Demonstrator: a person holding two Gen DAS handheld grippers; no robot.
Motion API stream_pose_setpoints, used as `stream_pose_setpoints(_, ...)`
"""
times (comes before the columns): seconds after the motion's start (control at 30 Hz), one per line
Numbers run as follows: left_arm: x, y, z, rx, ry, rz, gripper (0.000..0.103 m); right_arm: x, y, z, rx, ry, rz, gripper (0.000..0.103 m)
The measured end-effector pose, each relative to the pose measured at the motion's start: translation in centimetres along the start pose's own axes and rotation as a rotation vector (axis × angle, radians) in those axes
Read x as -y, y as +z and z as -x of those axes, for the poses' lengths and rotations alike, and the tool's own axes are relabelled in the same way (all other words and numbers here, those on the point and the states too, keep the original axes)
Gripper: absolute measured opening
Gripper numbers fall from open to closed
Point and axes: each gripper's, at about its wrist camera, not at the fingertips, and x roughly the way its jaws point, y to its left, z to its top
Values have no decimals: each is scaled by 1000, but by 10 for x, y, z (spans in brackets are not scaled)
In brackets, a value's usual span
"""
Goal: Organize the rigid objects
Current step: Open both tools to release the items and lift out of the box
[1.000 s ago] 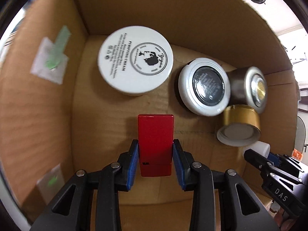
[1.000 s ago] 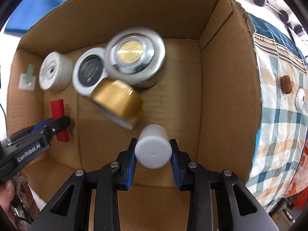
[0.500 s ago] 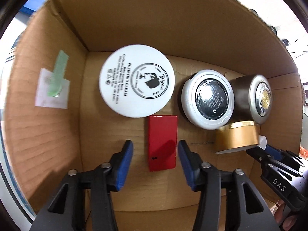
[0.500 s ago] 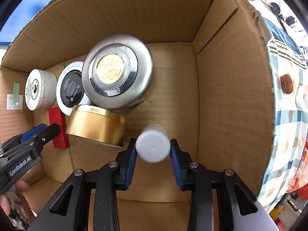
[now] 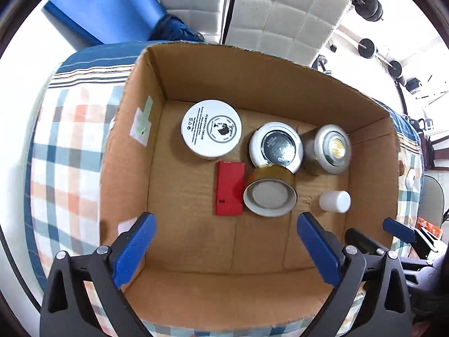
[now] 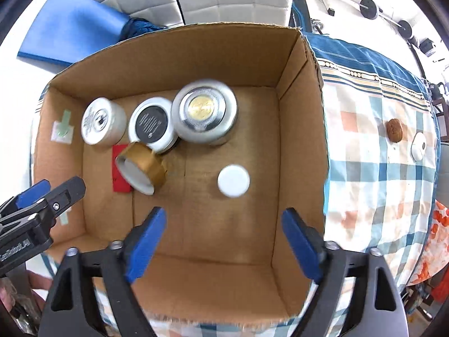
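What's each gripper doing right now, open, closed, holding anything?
Left gripper: open, holding nothing, above the cardboard box.
Right gripper: open, holding nothing.

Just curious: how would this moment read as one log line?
left hand-held gripper: open | right hand-held gripper: open | red case, white bottle: in box

A checked tablecloth (image 6: 373, 151) carries a brown disc (image 6: 394, 130) beside a white round item (image 6: 418, 146).
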Motion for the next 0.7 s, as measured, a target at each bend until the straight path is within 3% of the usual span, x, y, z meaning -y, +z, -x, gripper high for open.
stream_pose_setpoints(0.33,-2,-18,47,97,37,0,103,8,-29,46,49,68,23,100)
stream_pose_setpoints(0.7,52,-28,102,212,32,3,103,45,-47,98,130,136,51,100)
